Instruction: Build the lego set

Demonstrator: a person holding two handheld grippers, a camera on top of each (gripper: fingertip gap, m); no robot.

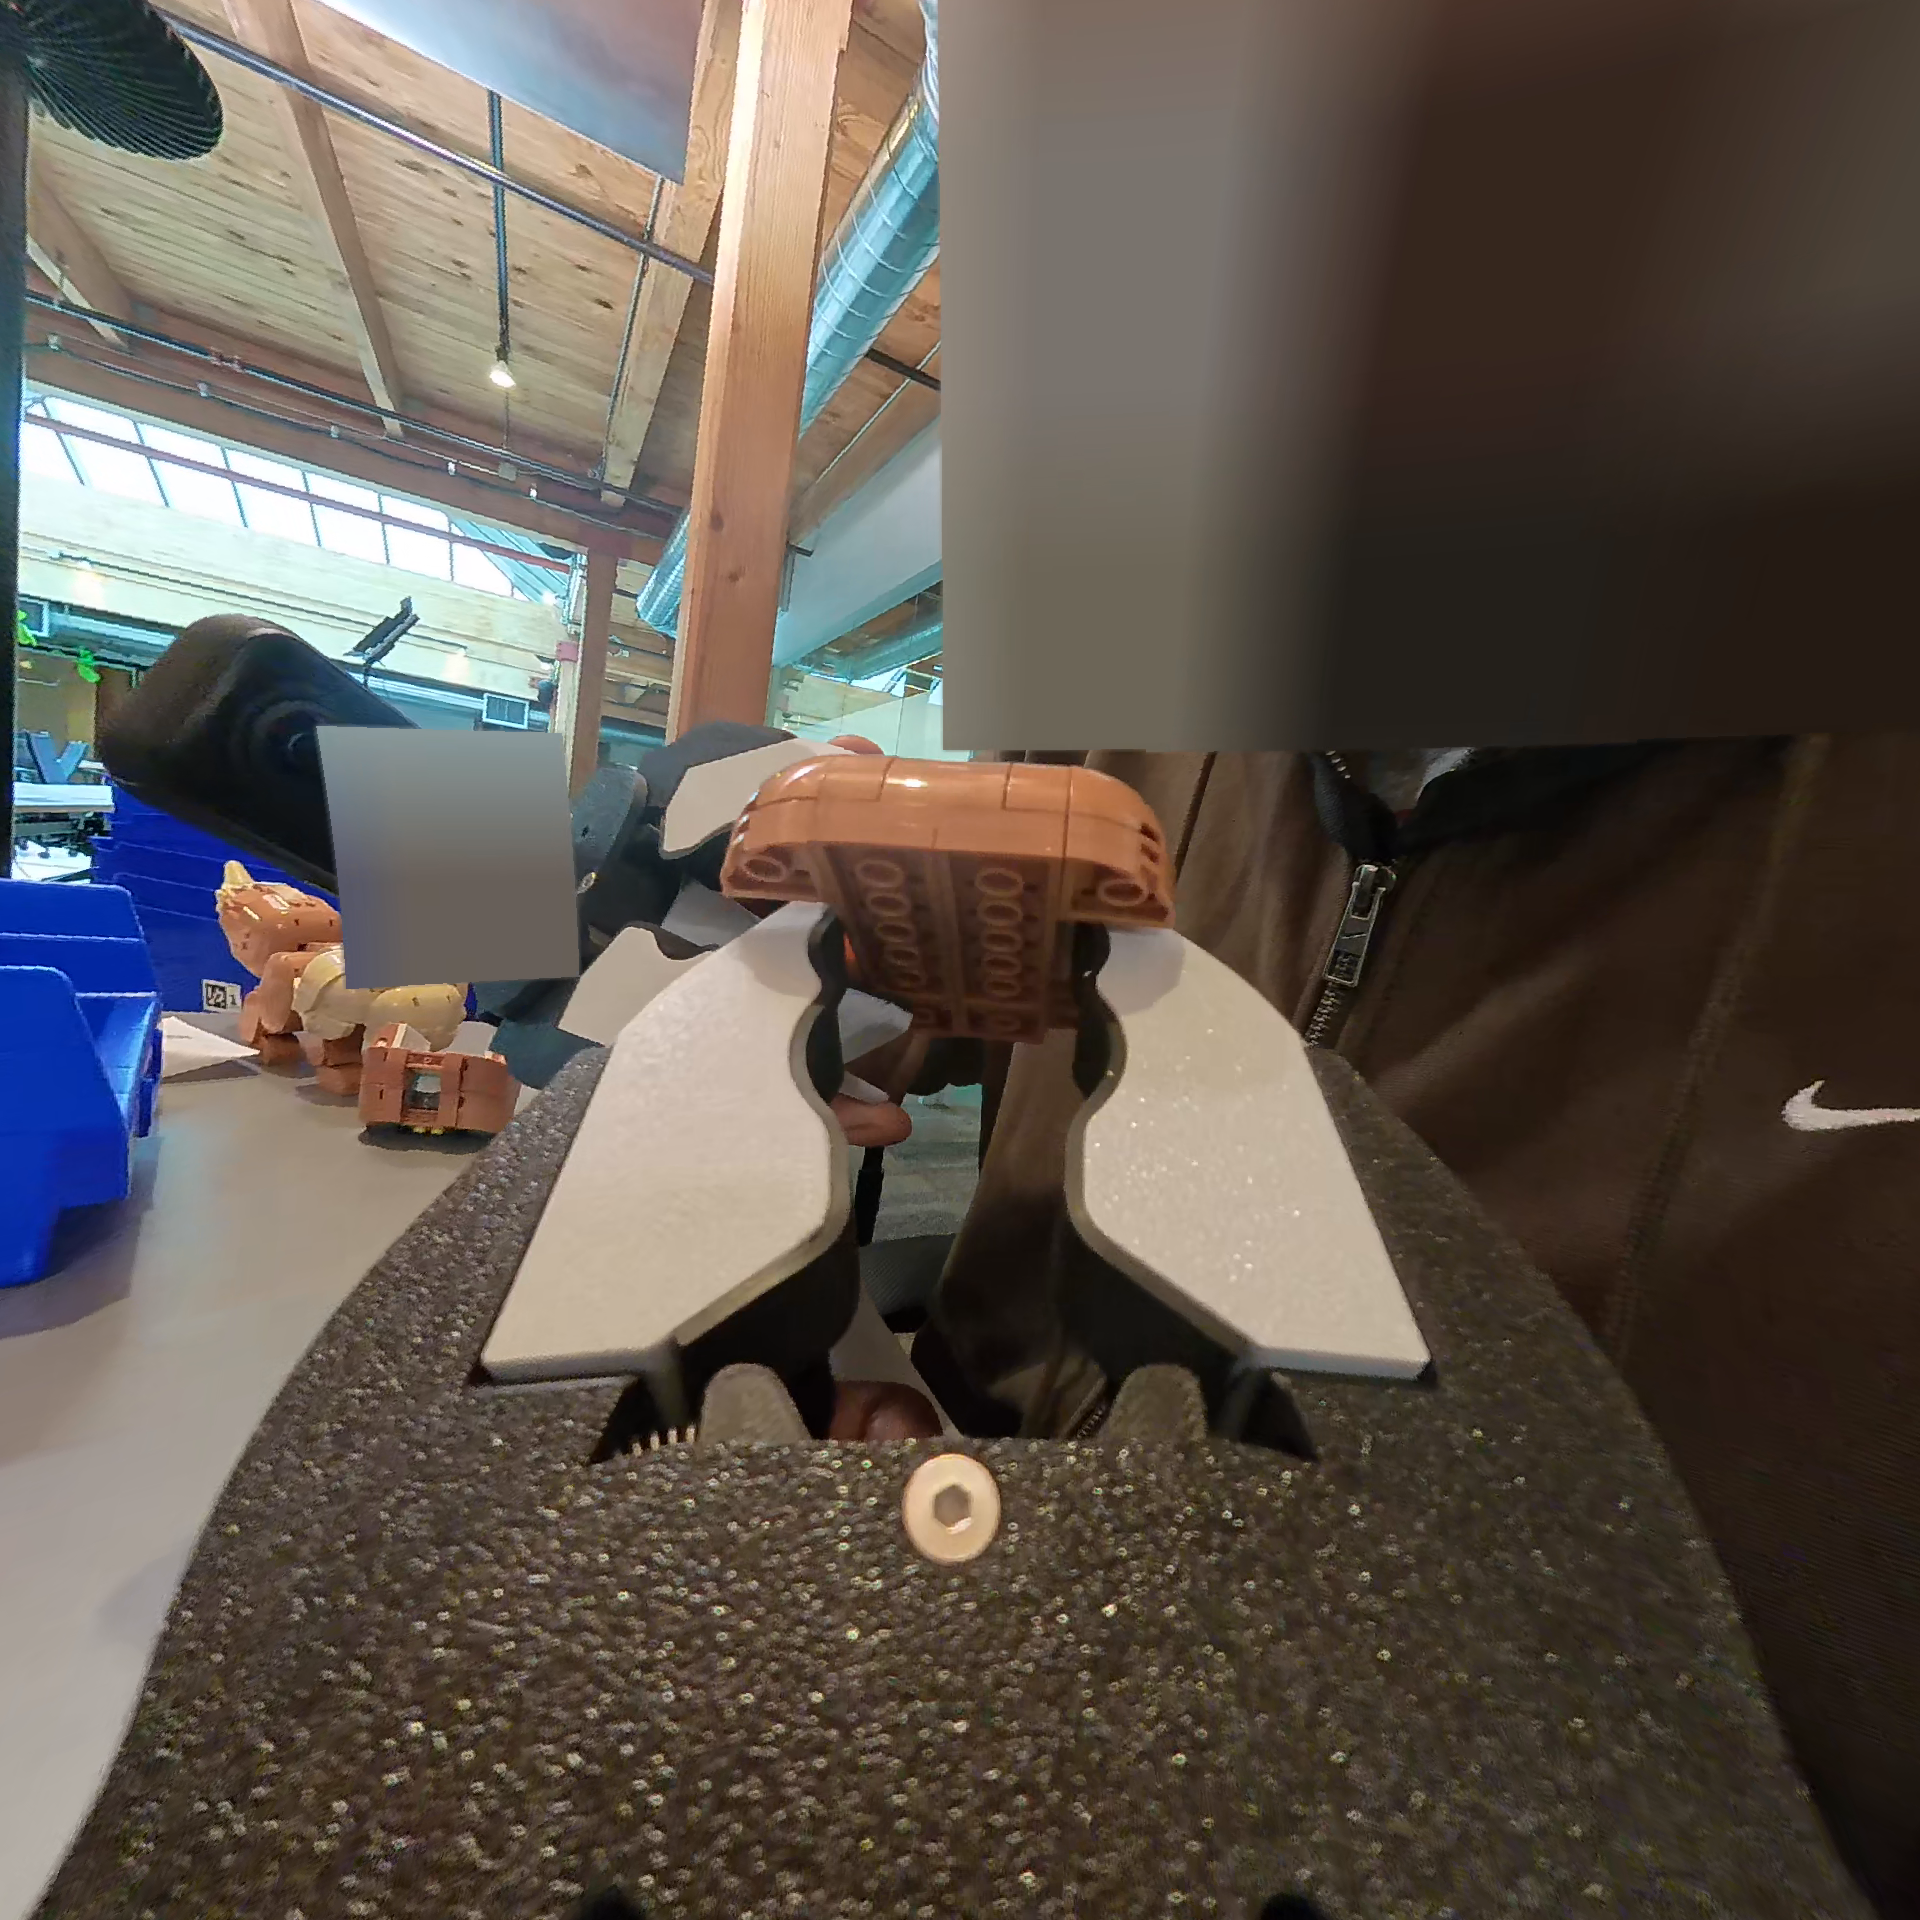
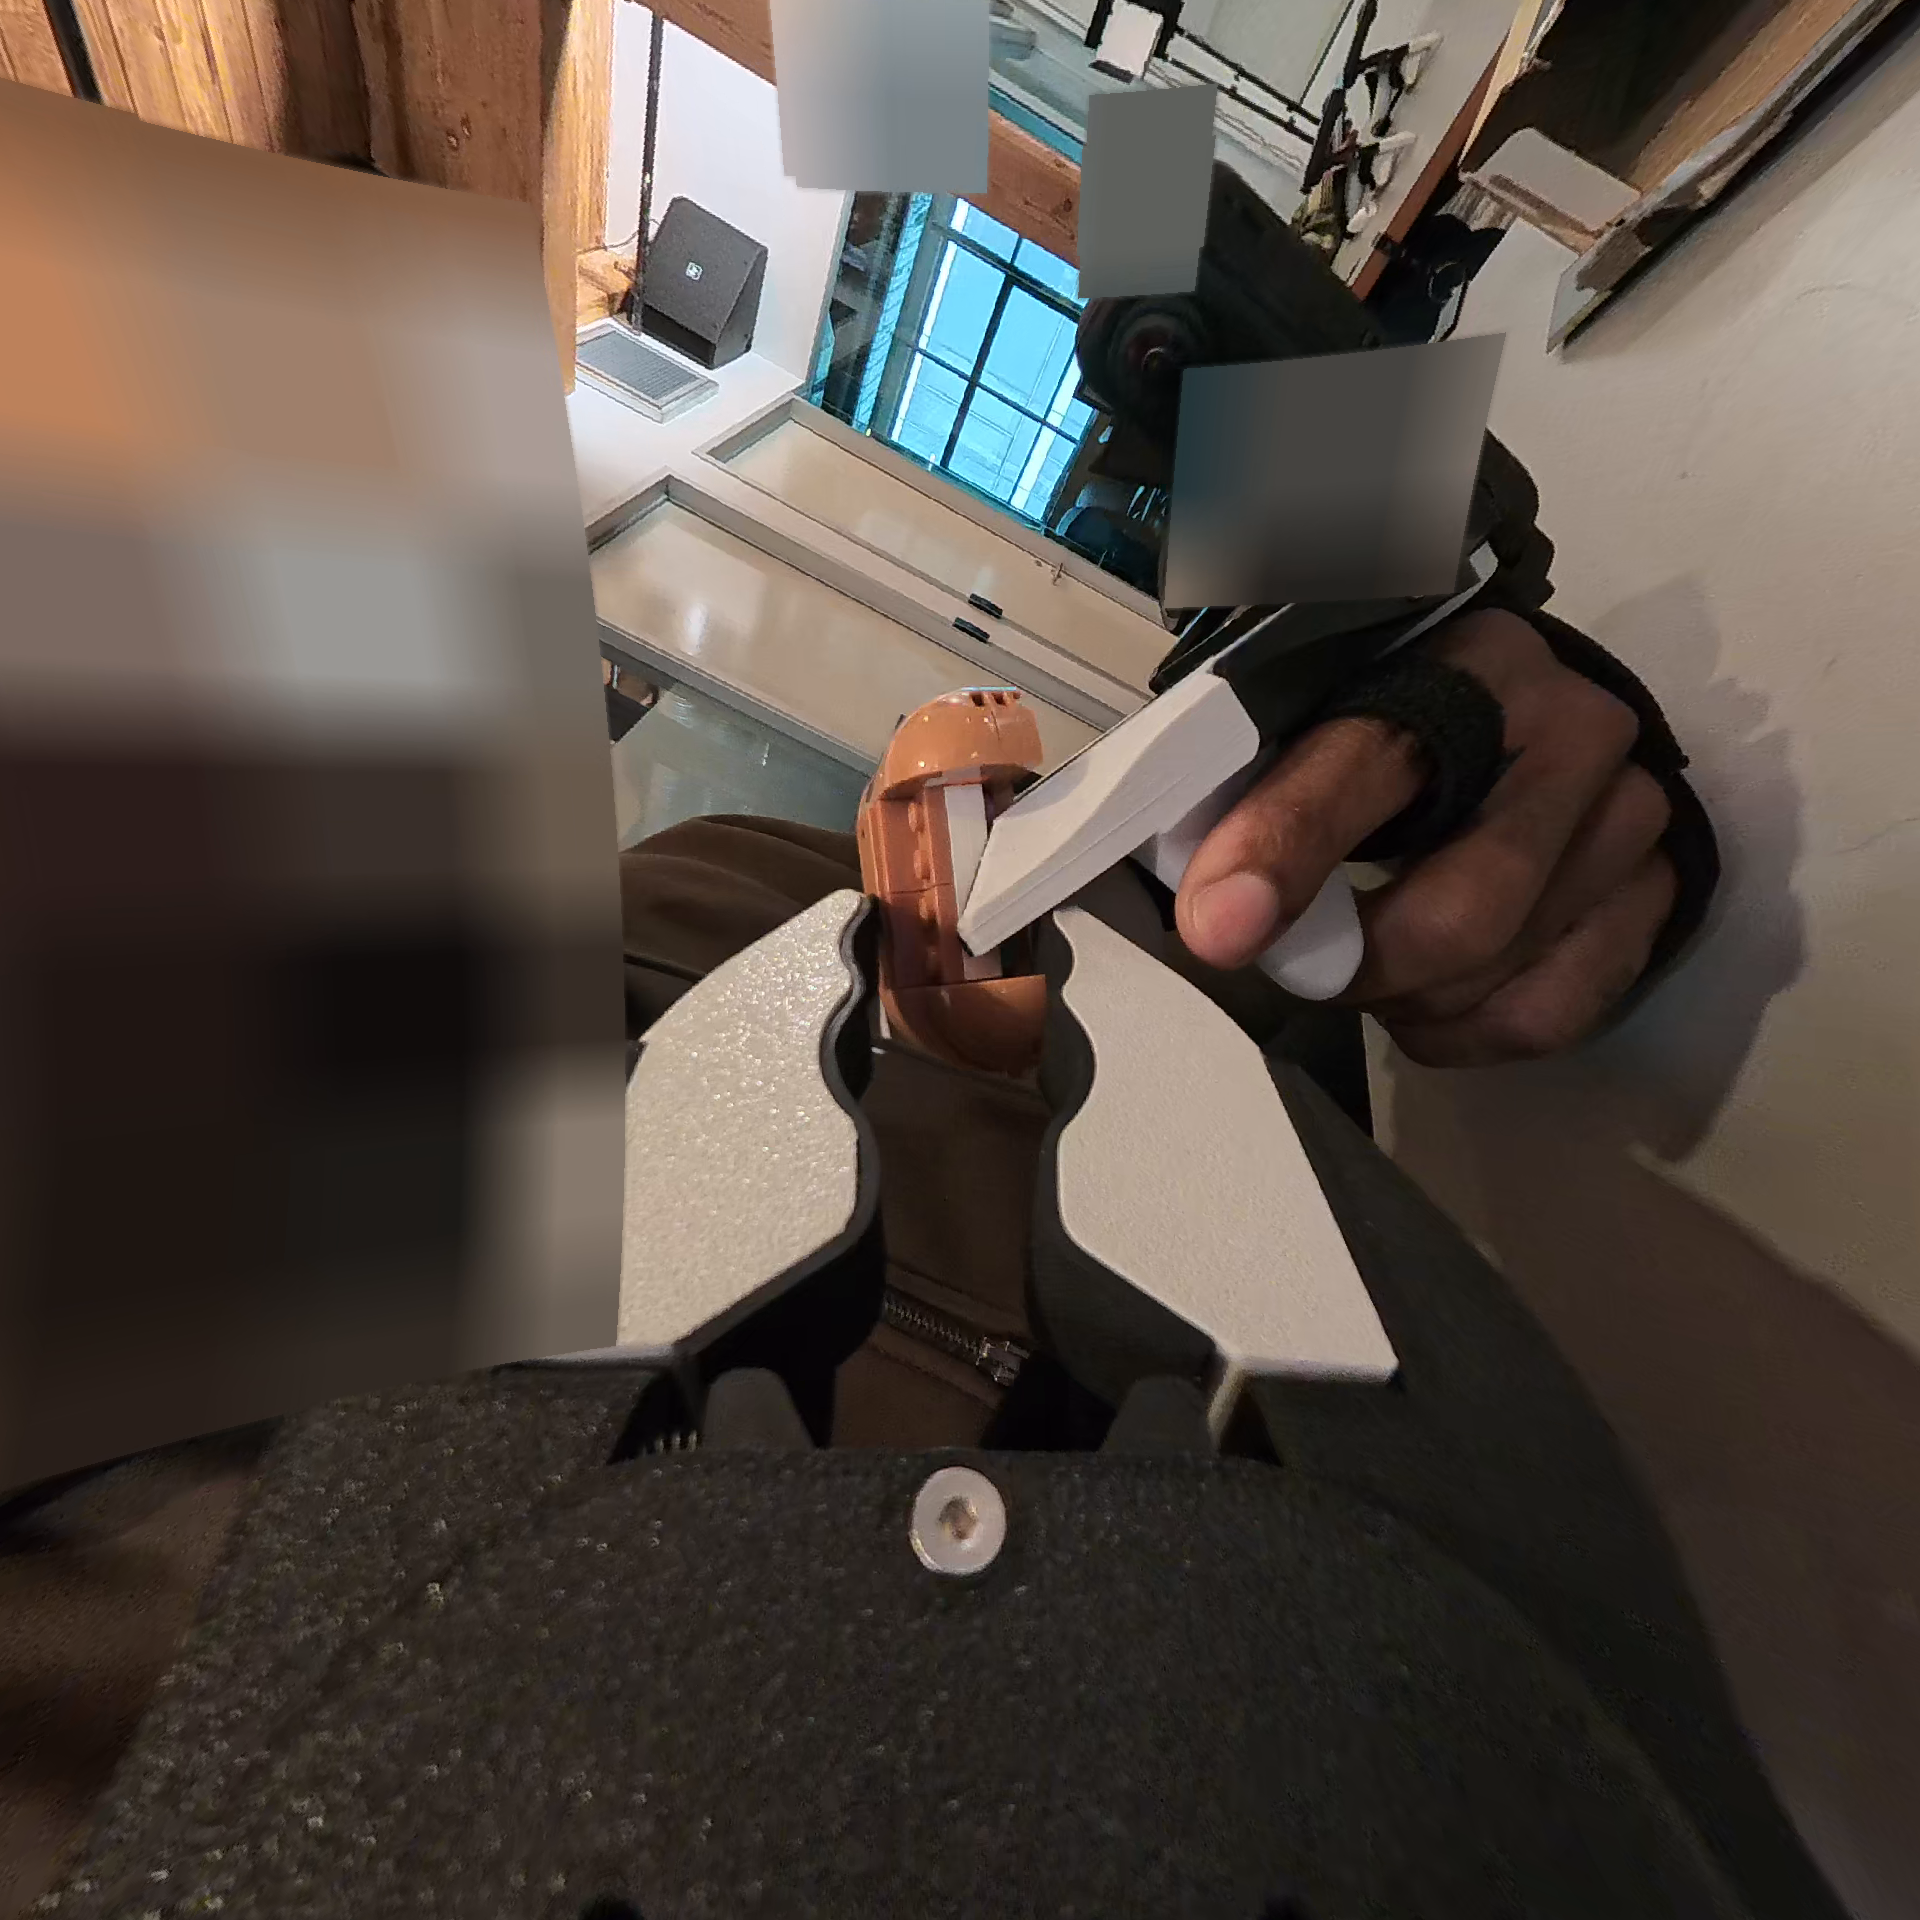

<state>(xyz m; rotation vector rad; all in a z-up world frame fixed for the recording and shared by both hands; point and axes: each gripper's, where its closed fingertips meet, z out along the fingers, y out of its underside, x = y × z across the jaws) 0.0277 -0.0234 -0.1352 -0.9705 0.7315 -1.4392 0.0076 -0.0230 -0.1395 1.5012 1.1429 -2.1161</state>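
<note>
My brown zip jacket (image 1: 1558, 1091) fills the right of the left wrist view; everything above its collar is masked. The grey table (image 1: 208, 1299) is cut off by the frame edge and by my gripper's speckled black body. Blue plastic bins (image 1: 73, 1091) stand at its left, only partly in frame. Near them sits a tan and cream lego animal (image 1: 312, 977), half covered by a masking patch, with a small brown brick block (image 1: 436, 1081) just in front of it.

My left gripper (image 1: 951, 982) has white, grainy, wavy-edged fingers clamped on the brown lego assembly (image 1: 951, 894), held in the air in front of my chest. Its top is smooth and curved; the underside shows rows of round tube sockets. The part between the fingers is hidden.

In the right wrist view the same lego assembly (image 2: 951, 862) appears edge-on, upright. My right gripper (image 2: 956, 982) brackets its rounded lower end; I cannot tell whether both fingers touch it. A white finger of the left gripper (image 2: 1101, 831) lies against the assembly's side. My left hand (image 2: 1455, 831) grips that tool, one finger through a black fabric strap. Much of this view's left half is masked.
</note>
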